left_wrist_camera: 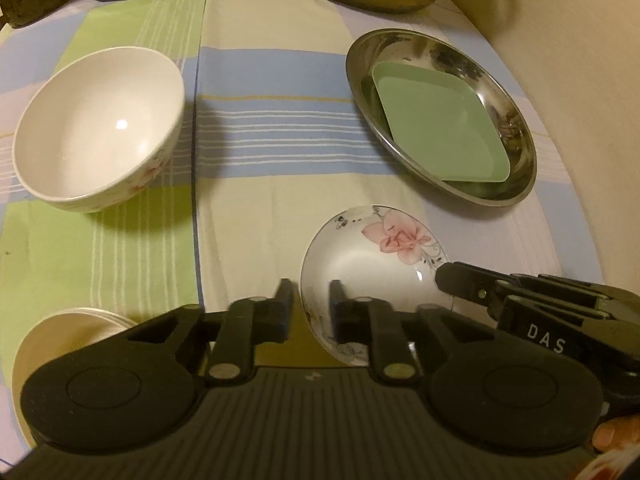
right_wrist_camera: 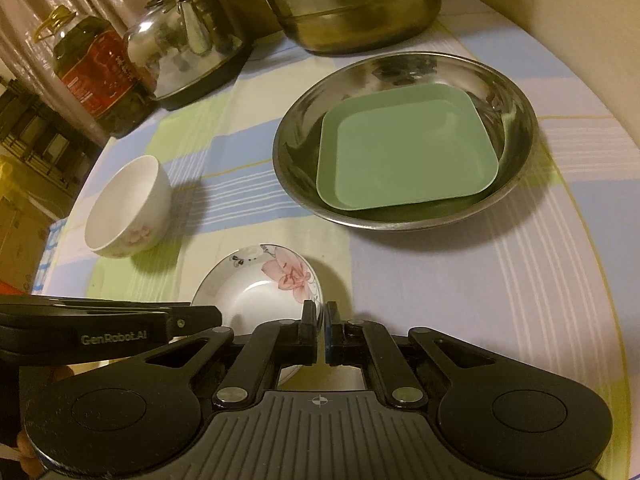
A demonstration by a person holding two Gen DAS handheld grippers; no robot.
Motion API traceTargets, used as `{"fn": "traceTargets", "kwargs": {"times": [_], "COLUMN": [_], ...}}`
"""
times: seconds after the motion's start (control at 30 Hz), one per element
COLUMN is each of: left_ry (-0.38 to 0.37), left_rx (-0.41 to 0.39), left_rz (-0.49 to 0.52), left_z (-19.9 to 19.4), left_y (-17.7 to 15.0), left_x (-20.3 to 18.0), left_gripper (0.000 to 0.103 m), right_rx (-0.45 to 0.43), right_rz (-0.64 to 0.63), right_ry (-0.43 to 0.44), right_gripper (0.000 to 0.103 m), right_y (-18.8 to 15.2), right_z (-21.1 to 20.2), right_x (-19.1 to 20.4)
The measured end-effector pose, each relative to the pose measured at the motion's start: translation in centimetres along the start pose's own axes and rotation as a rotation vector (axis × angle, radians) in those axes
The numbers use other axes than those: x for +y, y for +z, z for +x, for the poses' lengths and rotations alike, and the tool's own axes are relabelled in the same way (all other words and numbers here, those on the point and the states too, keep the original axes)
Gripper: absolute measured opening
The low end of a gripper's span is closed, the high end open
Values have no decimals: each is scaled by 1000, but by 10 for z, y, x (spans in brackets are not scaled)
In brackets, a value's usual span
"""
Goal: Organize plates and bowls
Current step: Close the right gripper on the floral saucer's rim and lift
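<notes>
At six o'clock on the striped tablecloth [right_wrist_camera: 460,288], close to the table's near edge, a small floral saucer [right_wrist_camera: 256,284] is pinched at two sides of its rim. The right gripper [right_wrist_camera: 321,316] is clenched on the saucer's rim at about four o'clock, its jaws nearly together with the thin edge between them. The left gripper [left_wrist_camera: 311,296] is closed on the rim at about eight o'clock, one finger outside the wall and one inside the well. The saucer is judged to be glazed ceramic: stiff, light, slippery and liable to chip, so a hold on the raised rim with both pads square to the edge is advised, and tilting is best avoided. At one o'clock from the saucer a square green plate [right_wrist_camera: 408,148] lies inside a steel pan [right_wrist_camera: 300,184]; a white floral bowl [right_wrist_camera: 124,208] stands at ten o'clock, well apart. A stack of pale dishes [left_wrist_camera: 72,328] is seen at the left view's lower left. A kettle [right_wrist_camera: 188,40], an oil bottle [right_wrist_camera: 92,68] and a large metal pot [right_wrist_camera: 352,4] stand at twelve o'clock.
</notes>
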State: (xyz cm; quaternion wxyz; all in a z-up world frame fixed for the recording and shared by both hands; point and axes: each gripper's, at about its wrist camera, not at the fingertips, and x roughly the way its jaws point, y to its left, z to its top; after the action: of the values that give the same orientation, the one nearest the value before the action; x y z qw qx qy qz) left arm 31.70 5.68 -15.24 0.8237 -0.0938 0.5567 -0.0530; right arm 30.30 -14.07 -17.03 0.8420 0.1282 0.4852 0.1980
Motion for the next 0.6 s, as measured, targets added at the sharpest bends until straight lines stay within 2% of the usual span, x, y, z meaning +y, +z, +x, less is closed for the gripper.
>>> {"fn": "traceTargets", "kwargs": {"times": [0.6], "left_ry": [8], "left_rx": [-15], "left_rz": [6], "left_z": [-1], "left_y": [-3], "left_x": [-2], "left_gripper": [10], "right_rx": [4], "right_rz": [-21], "right_ry": [-19], "right_gripper": [4], "right_y": [1], "right_z": [6], "right_x": [6]}}
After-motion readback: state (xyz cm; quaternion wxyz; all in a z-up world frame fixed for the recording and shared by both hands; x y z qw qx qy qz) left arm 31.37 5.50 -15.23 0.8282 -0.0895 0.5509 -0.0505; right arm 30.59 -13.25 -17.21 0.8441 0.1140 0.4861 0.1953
